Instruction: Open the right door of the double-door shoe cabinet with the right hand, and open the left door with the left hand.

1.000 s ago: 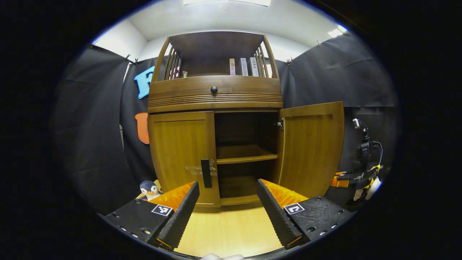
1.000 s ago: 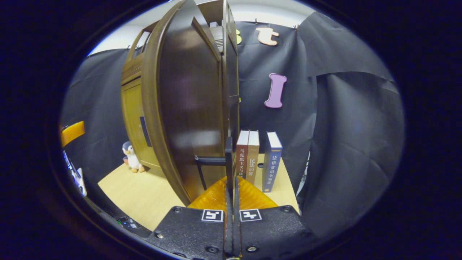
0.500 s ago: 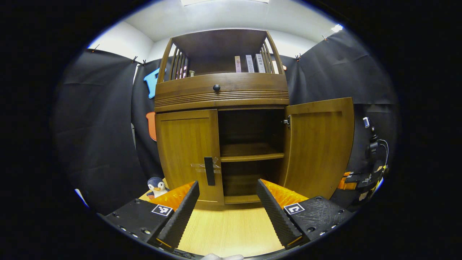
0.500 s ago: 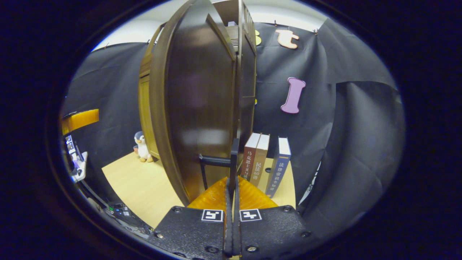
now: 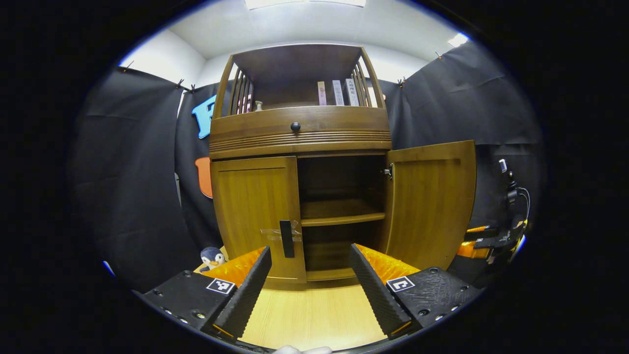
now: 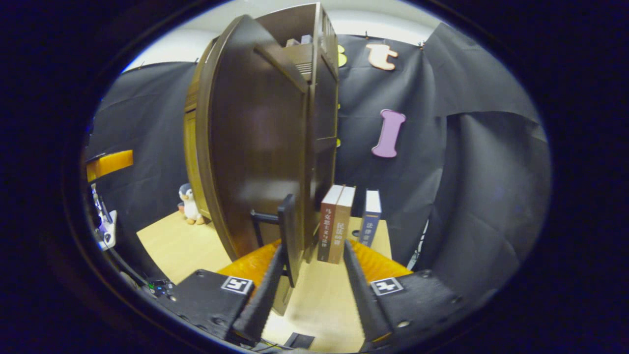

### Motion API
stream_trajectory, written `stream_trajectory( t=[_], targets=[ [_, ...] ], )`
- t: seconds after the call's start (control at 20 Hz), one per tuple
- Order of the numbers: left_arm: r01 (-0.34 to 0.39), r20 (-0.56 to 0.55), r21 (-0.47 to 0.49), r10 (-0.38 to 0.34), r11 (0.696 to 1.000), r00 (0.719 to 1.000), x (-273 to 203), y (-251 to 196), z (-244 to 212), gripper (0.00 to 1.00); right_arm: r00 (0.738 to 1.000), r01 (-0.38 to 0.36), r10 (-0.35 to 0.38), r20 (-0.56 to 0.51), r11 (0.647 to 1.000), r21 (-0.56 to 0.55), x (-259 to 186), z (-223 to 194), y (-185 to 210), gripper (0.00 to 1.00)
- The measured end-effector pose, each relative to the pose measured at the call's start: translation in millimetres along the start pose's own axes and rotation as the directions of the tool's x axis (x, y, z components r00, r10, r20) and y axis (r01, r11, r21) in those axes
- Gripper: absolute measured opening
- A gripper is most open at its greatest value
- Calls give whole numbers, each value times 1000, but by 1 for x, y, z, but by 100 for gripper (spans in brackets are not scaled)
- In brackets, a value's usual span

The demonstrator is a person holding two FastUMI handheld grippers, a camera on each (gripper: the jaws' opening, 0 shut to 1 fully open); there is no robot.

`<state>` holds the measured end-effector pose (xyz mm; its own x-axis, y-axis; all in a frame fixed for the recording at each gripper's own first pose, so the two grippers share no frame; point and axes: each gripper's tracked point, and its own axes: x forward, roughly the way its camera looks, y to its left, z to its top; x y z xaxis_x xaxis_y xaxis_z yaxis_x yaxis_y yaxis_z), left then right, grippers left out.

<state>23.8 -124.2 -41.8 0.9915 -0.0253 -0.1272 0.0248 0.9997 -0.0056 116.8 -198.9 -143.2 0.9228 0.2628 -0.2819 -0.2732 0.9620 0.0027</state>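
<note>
Two doors, one done. Left gripper view, left to right: penguin plush (image 5: 212, 256) at 8 o'clock on the tabletop (image 5: 314, 314); left door (image 5: 255, 211) shut, its dark bar handle (image 5: 287, 238) just left of centre; open bay with shelf (image 5: 341, 218); right door (image 5: 430, 201) swung wide at 3 o'clock. Left gripper (image 5: 309, 282) fingers spread open, holding nothing, aimed near the handle but well short of it. Right gripper (image 5: 484, 241) sits partly visible at 4 o'clock beyond the open door.

Right gripper view: the right door's (image 6: 255, 147) dark inner face fills the centre, its handle (image 6: 287, 231) standing between the fingers, close by the left finger (image 6: 260, 295). Right gripper (image 6: 309, 290) fingers apart, not clamping the handle.

Step, judged: right door finished and let go; left door is next. Next move calls for bringing the left gripper forward, fingers straddling the vertical bar, closing, then pulling in an arc toward 9 o'clock.

Surface: pale wood-grain tabletop. Upright books (image 6: 336, 221) stand beside the cabinet (image 5: 300, 128) at 5 o'clock. Room: black cloth walls, white ceiling, ceiling light.
</note>
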Motion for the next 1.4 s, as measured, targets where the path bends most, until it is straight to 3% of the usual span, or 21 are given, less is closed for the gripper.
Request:
stream_trajectory(
  t=[0.2, 0.4, 0.6, 0.75, 0.8, 1.0, 1.2, 1.4],
  targets=[
    [15, 6, 14, -15, 1000, 1000, 3, 23, 0, 96, 987, 126, -132, 87, 989, 71, -47, 37, -4, 100],
    [9, 18, 46, -10, 999, 1000, 9, 54, 2, 96, 955, 250, -259, 145, 965, 75, -80, 65, 20, 100],
    [14, 15, 36, -14, 999, 1000, 15, 81, -3, 96, 918, 326, -338, 205, 941, 91, -93, 88, 68, 100],
    [10, 16, 44, -11, 999, 1000, 15, 100, -7, 96, 905, 347, -362, 223, 932, 103, -83, 77, 119, 100],
    [13, 10, 46, -14, 999, 1000, 16, 104, -12, 96, 904, 352, -368, 218, 929, 111, -76, 71, 133, 100],
    [29, -22, 53, -28, 998, 999, 20, 117, -30, 96, 940, 282, -300, 159, 951, 128, -46, 40, 193, 100],
    [46, -23, 40, -45, 998, 999, 39, 118, -38, 96, 952, 260, -275, 134, 958, 120, -37, 41, 212, 100],
    [74, -6, 8, -74, 997, 997, 84, 104, -42, 96, 945, 290, -299, 129, 953, 81, -37, 54, 209, 100]
  ],
)
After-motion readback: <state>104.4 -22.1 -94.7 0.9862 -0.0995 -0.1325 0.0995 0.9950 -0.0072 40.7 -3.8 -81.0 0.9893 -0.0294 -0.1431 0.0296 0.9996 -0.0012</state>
